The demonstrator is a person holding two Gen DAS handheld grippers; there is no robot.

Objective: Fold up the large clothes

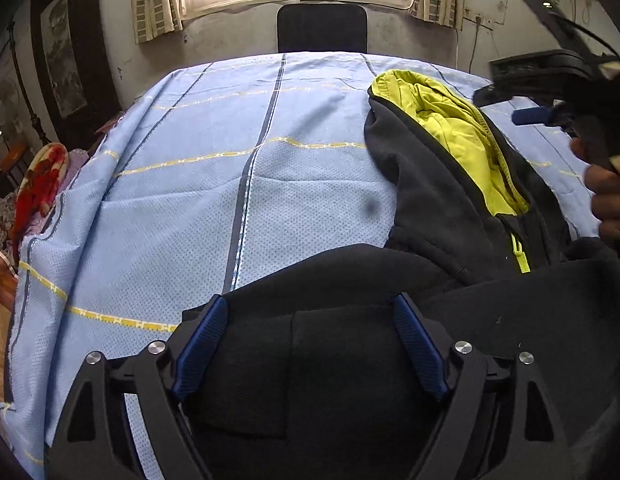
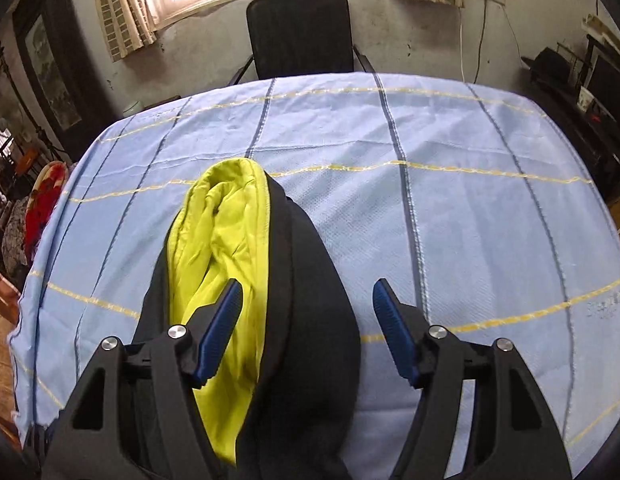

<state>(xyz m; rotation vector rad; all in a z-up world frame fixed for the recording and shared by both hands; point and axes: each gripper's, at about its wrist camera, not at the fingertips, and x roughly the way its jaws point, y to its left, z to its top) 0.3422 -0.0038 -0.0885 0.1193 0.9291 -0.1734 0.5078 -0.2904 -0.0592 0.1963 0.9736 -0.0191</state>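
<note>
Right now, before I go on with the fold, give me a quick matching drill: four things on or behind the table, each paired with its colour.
Things:
1. hood lining
2. jacket outer fabric
3. table cover
4. chair

Colours:
A. light blue with yellow and dark stripes
B. black, behind the table's far edge
C. bright yellow-green
D. dark grey to black

Pairs: 1-C, 2-D, 3-A, 4-B
</note>
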